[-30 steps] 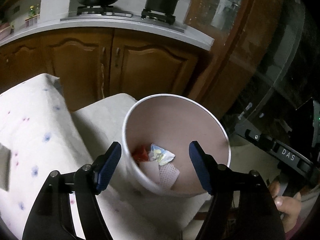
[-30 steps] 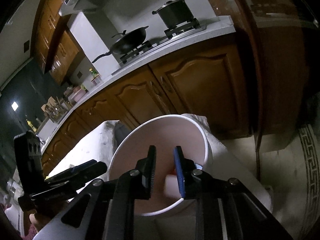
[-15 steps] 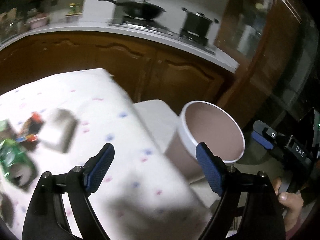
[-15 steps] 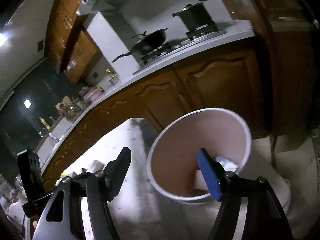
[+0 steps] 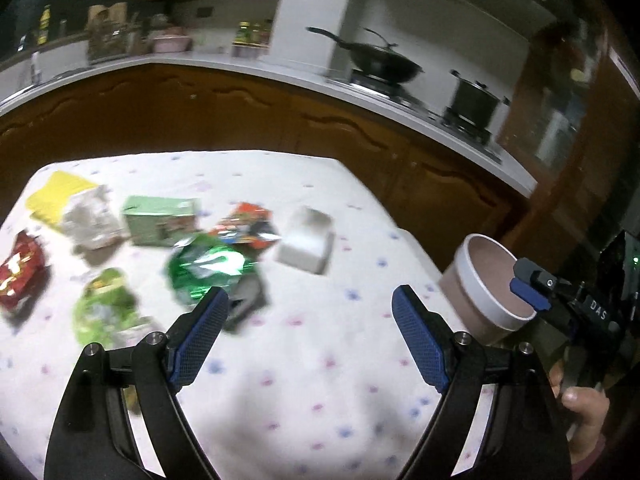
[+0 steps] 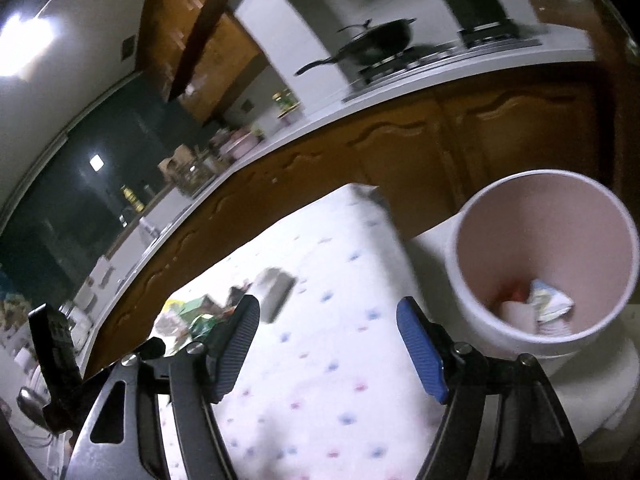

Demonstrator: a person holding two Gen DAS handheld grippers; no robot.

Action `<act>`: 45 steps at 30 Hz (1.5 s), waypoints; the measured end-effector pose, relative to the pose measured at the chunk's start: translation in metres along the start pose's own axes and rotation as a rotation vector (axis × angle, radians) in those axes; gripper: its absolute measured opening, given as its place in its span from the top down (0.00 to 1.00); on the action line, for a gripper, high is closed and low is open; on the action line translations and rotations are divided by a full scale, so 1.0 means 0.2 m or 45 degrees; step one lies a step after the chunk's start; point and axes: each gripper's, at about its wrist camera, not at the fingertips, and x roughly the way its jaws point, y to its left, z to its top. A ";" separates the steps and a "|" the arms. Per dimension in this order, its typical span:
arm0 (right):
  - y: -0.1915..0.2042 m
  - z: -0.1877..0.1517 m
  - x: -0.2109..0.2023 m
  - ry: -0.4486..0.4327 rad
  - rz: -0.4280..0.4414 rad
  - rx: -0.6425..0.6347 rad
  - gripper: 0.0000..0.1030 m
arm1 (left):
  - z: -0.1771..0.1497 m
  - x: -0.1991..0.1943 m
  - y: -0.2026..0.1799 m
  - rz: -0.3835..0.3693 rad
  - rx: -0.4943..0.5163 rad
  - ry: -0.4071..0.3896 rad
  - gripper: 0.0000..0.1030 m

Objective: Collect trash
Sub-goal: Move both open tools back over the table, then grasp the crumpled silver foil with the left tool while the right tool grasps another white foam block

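Note:
Several pieces of trash lie on the dotted white tablecloth (image 5: pixel 304 364): a green foil bag (image 5: pixel 208 268), a green box (image 5: pixel 160 220), a red-orange wrapper (image 5: pixel 244 226), a small white box (image 5: pixel 306 246), a red packet (image 5: pixel 18 272). My left gripper (image 5: pixel 310 294) hovers open and empty above the cloth, just short of the green foil bag. The white-rimmed bin (image 6: pixel 520 220) stands off the table's right end, with wrappers (image 6: pixel 550 304) at its bottom. My right gripper (image 6: pixel 328 302) is left of the bin over the cloth, its jaws opening with nothing between them.
Brown kitchen cabinets (image 5: pixel 240 116) and a counter with a wok (image 5: pixel 384 66) and a pot (image 5: pixel 474 100) run behind the table. A hand (image 5: pixel 580 412) holds the right gripper beside the bin. A yellow sheet (image 5: pixel 60 200) and crumpled white paper (image 5: pixel 90 220) lie far left.
Both views have swung left, from over the bin to the table. The right jaws opened from nearly shut over the bin. The left jaws widened a little.

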 end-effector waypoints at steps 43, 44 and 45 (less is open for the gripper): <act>0.56 -0.10 0.80 0.237 -0.146 -0.151 0.24 | 0.25 0.09 0.94 0.424 -0.204 -0.017 0.17; 0.56 -0.10 0.82 0.245 -0.162 -0.153 0.24 | 0.26 0.11 0.94 0.439 -0.196 -0.011 0.17; 0.56 -0.10 0.85 0.255 -0.174 -0.150 0.24 | 0.27 0.14 0.95 0.455 -0.184 0.000 0.17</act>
